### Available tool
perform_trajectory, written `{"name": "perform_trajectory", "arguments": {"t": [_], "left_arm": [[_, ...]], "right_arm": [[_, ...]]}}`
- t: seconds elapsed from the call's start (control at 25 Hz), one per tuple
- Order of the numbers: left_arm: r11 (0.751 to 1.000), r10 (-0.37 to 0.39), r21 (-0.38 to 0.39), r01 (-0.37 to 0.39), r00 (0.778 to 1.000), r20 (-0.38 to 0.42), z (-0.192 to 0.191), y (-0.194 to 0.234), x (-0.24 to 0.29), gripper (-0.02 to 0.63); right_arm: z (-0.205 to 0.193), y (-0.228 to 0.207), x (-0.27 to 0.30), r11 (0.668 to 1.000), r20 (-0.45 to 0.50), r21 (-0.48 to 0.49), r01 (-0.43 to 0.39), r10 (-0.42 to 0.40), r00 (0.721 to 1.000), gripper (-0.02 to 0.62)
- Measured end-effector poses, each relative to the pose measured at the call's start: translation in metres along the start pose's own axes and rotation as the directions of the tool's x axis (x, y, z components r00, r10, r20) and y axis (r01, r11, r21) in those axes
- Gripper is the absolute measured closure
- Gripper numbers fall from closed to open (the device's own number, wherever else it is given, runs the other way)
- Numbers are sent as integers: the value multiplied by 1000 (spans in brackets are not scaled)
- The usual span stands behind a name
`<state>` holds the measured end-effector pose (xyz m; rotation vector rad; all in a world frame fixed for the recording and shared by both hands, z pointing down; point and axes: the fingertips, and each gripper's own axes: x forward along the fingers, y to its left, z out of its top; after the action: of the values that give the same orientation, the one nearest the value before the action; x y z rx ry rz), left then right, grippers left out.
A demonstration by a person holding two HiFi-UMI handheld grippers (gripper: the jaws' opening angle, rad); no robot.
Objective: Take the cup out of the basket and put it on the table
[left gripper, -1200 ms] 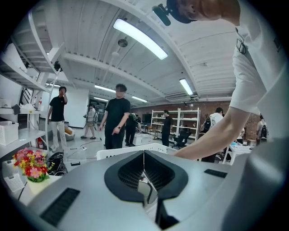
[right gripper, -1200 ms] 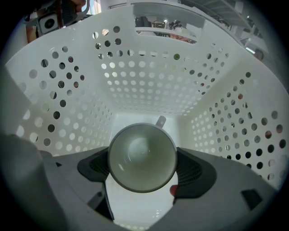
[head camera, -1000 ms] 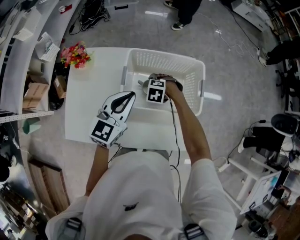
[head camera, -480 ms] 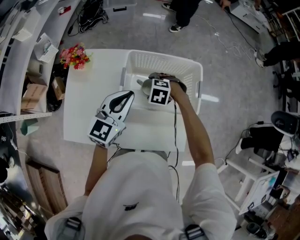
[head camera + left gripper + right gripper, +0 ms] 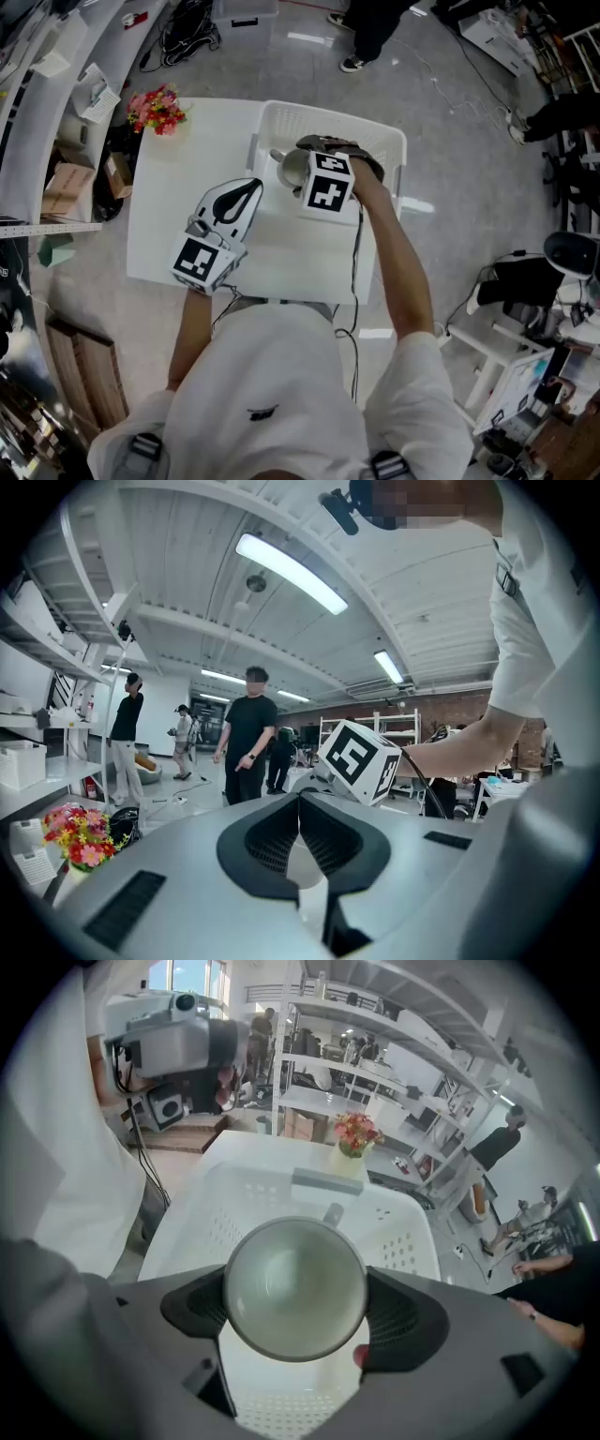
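Note:
A pale grey-green cup with a small handle sits gripped between the black pads of my right gripper, its open mouth facing the camera. In the head view the cup hangs above the white perforated basket, with the right gripper shut on it. The basket lies below the cup in the right gripper view. My left gripper hovers over the white table just left of the basket, its jaws closed together with nothing between them.
A bunch of pink and yellow flowers stands at the table's far left corner. Shelves and boxes line the left side of the room. People stand on the floor beyond the table. A white stool and cables sit to the right.
The right gripper has lifted the cup up out of the basket's bottom, and it now sits higher and nearer the camera. The left gripper has barely moved.

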<state>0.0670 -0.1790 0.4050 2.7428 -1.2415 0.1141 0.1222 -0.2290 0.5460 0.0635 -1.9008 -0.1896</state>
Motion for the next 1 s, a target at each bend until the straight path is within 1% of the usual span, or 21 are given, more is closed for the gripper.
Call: {"name": "perform_trajectory", "arguments": {"t": [0.16, 0.36, 1.0], "left_arm": [[1000, 23, 4, -23, 1000, -8, 5, 5, -11, 594], [999, 38, 4, -38, 999, 21, 9, 7, -24, 594], [993, 115, 4, -115, 992, 46, 13, 22, -69, 594]], "right_arm": [[18, -3, -20, 999, 10, -38, 18, -18, 1000, 173], [34, -4, -36, 996, 17, -79, 39, -37, 999, 173], [84, 4, -50, 984, 44, -169, 54, -48, 998, 173]]}}
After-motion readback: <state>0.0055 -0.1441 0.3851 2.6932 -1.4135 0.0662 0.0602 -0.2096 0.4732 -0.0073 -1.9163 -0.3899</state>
